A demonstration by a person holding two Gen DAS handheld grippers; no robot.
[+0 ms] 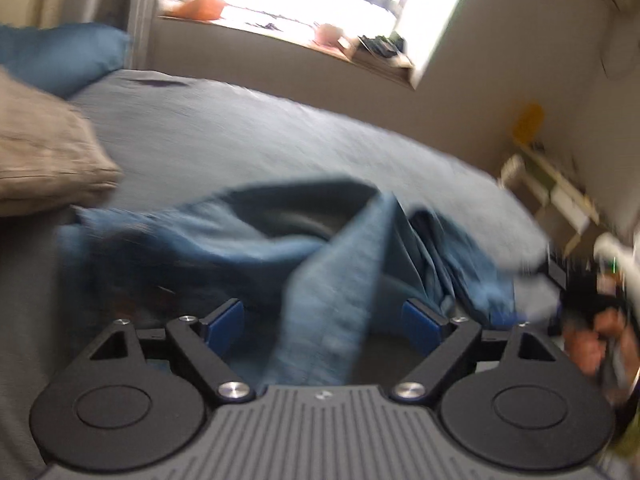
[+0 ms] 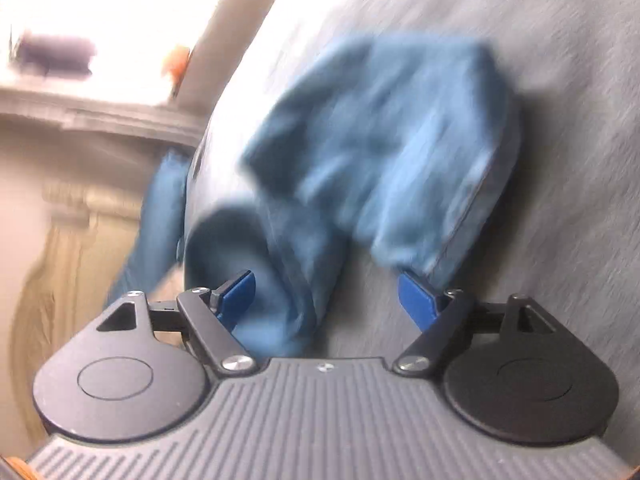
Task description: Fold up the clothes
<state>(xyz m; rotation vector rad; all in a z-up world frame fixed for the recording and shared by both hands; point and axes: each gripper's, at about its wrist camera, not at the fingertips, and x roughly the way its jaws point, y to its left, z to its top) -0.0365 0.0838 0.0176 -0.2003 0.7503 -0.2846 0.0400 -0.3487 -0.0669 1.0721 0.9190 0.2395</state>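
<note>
Blue jeans [image 1: 248, 240] are seen crumpled on the grey bed [image 1: 240, 132], one leg draped between the spread left tongs [image 1: 324, 316]. Right tongs [image 2: 326, 300] are also spread, nothing pinched. Detail is lost to blur; a pillow [image 1: 44, 152] is cut off.

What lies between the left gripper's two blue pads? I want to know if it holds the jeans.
In the left wrist view a strip of the jeans runs up between the left gripper's open pads; neither pad presses it.
</note>
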